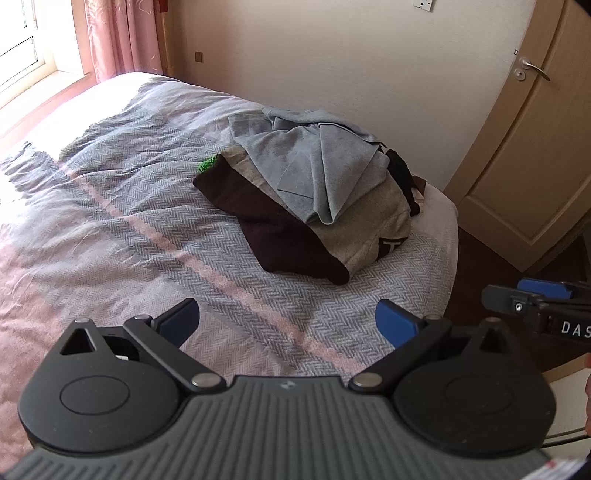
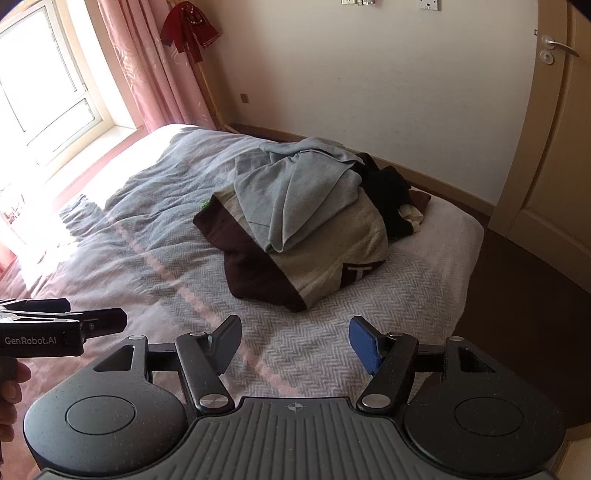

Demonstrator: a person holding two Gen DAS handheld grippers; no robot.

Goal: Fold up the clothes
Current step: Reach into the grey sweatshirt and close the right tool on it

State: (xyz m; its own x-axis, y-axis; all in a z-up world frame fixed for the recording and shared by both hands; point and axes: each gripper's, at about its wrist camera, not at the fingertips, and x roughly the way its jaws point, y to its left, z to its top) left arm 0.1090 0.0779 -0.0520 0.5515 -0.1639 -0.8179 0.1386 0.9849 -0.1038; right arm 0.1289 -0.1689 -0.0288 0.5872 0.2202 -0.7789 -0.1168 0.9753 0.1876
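Observation:
A heap of unfolded clothes lies near the far right corner of the bed: a light blue-grey garment (image 1: 314, 166) (image 2: 295, 192) on top, a beige and dark brown sweater (image 1: 280, 229) (image 2: 325, 254) under it, black clothing (image 1: 400, 173) (image 2: 391, 195) behind. My left gripper (image 1: 286, 325) is open and empty, held above the bedspread short of the heap. My right gripper (image 2: 295, 345) is also open and empty, likewise in front of the heap. The right gripper (image 1: 535, 299) shows at the right edge of the left wrist view, the left gripper (image 2: 74, 325) at the left edge of the right wrist view.
The bed carries a grey herringbone bedspread with pink stripes (image 1: 147, 221) (image 2: 166, 266). A wooden door (image 1: 517, 147) (image 2: 554, 147) stands to the right, past dark floor (image 2: 517, 295). A window with pink curtains (image 1: 110, 37) (image 2: 147, 74) is at the far left. A red garment (image 2: 188, 26) hangs on the wall.

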